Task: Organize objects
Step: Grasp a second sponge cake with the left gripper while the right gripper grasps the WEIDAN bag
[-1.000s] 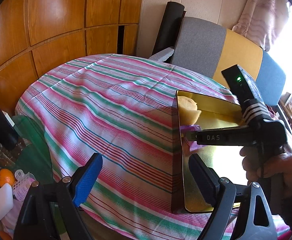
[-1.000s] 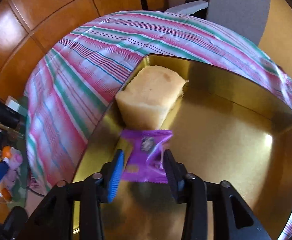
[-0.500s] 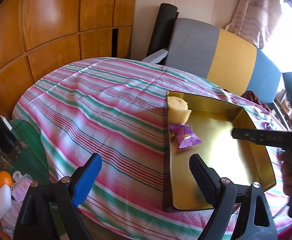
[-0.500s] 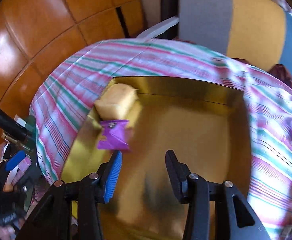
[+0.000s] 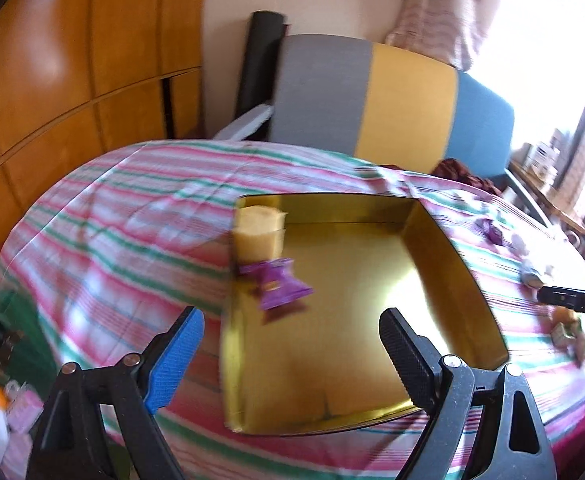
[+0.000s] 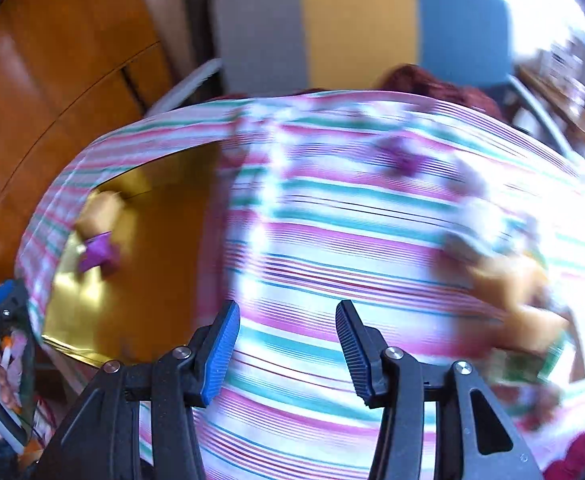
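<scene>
a purple packet (image 5: 278, 286) and cake piece (image 5: 258, 230) lie in the gold tin (image 5: 444, 248); left gripper (image 5: 290, 354) gapes empty, right gripper (image 6: 286, 346) empty, jaws opening over the striped cloth (image 6: 352, 248)

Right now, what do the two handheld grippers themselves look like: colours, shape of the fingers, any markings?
Both are built alike. The left gripper and the right gripper each have a black plastic frame with silver rivets, one bright blue ribbed pad and one black ribbed pad. In the left view, the right gripper's black bar carries white letters, too blurred to read surely. No sleeves show.
</scene>
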Motion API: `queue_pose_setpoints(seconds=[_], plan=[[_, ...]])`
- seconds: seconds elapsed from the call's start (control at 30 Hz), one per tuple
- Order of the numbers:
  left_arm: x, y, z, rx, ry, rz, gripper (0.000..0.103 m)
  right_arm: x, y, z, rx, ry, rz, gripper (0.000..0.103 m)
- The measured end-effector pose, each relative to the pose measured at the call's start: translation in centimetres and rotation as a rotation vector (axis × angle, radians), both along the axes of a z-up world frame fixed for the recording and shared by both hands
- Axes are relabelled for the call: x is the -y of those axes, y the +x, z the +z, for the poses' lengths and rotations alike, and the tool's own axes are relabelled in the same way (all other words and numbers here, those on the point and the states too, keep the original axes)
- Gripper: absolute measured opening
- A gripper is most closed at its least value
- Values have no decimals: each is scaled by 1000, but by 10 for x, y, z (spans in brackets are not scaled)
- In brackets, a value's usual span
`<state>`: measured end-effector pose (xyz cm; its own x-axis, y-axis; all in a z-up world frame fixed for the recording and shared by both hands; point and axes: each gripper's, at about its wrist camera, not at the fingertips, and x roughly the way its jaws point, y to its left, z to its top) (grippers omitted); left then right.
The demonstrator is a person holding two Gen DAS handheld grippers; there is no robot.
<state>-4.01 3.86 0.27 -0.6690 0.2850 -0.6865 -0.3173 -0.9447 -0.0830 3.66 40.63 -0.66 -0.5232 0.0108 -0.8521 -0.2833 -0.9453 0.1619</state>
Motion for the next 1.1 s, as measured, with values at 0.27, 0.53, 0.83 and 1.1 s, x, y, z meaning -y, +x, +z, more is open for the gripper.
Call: queue_pose_setpoints(seconds=[0.27,0.53,0.83,1.1], plan=[[-63,12,9,-18,-21,-162,93,-109,83,2,130,109,-127,54],[-122,35,10,-8,-44,-326,93,-147,96,-35,320,192,-18,56],[-163,50,6,16,-68,-437,94,-160,79,-61,390,197,63,56],[-198,58,0,36,-83,-530,94,-169,78,-70,395,161,100,54]])
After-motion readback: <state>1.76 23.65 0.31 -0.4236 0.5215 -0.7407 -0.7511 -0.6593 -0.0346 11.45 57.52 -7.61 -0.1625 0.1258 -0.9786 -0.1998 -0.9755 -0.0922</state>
